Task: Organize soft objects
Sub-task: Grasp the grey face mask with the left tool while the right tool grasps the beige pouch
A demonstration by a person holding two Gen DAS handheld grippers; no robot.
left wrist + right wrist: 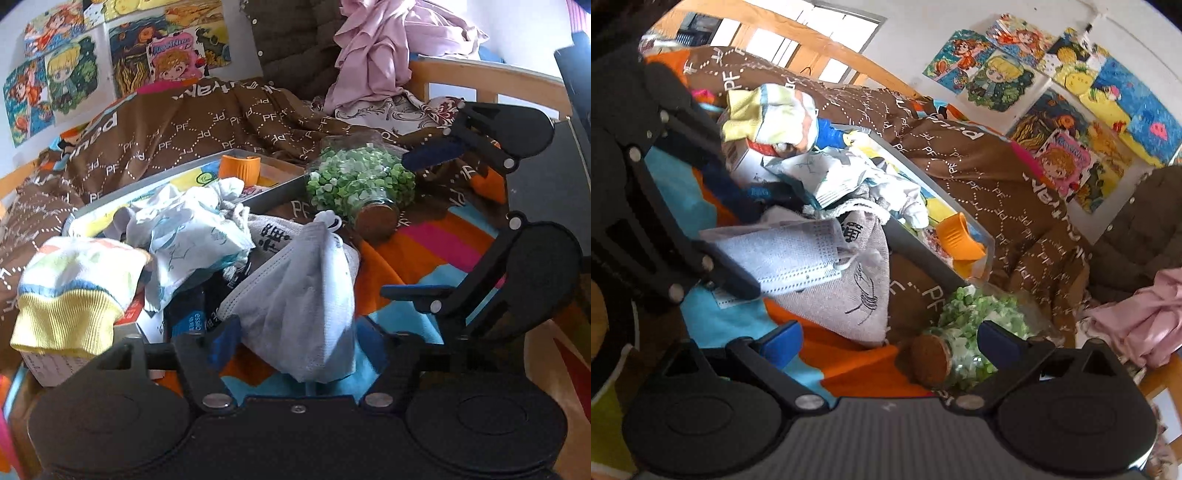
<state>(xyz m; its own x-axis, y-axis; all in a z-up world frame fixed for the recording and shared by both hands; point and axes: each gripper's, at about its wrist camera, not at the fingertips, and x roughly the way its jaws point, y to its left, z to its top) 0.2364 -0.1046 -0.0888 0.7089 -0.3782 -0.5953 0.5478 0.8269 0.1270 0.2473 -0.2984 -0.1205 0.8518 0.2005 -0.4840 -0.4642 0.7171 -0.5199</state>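
My left gripper (295, 343) is shut on a white face mask (306, 295) and holds it above the striped cover. The mask also shows in the right wrist view (783, 258), pinched in the left gripper's fingers (735, 280). Behind it lies a grey drawstring pouch (849, 291), a crumpled white cloth (184, 225) and a yellow-cuffed sock (70, 291) on a box. My right gripper (890, 341) is open and empty, low over the cover beside a jar; it also shows in the left wrist view (417, 221).
A glass jar of green pieces (358, 184) with a cork lid (931, 360) lies on its side. A grey tray (273, 192) holds an orange cup (240, 168). A brown patterned blanket (184, 125) and pink clothes (376, 55) lie behind.
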